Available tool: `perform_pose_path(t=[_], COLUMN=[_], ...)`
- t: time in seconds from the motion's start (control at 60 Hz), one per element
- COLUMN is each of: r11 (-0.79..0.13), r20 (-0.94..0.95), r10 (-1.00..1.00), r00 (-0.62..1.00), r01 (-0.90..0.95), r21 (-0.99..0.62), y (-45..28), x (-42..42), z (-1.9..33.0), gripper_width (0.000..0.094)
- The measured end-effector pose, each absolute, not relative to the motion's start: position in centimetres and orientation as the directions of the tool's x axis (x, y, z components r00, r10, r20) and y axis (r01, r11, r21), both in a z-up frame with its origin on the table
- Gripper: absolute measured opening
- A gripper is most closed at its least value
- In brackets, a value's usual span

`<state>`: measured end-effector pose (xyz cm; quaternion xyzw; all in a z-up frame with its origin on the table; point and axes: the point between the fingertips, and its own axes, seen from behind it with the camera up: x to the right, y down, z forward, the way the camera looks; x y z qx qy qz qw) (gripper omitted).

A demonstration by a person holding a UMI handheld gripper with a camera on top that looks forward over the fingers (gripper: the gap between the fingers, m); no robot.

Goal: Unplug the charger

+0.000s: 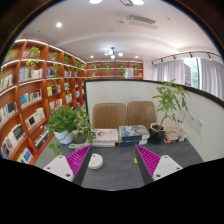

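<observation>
Charger (96, 160): small white block on the grey desk (120, 168), just ahead of the left finger.
Gripper (113, 161): fingers spread wide, holding nothing.
Beyond charger: stacked books (104, 136), potted plants (68, 123).
Behind desk: two chairs (110, 114).

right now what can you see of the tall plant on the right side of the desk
The tall plant has thin stems and long green leaves spreading upward. It stands upright in a dark pot at the far right of the grey desk, against the white partition. It lies beyond the open gripper, which touches nothing.
</observation>
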<state>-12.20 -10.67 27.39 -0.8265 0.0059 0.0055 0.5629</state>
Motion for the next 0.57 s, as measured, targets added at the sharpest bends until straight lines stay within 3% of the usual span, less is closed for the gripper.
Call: perform_pose_path(t=[0.567], r11=[-0.404], r20=[-0.022], r10=[-0.005], r00=[1.000], r01=[-0.022], r21=[-0.914], y=[-14.9], x=[-14.2], z=[24.8], gripper_width=[0.0853])
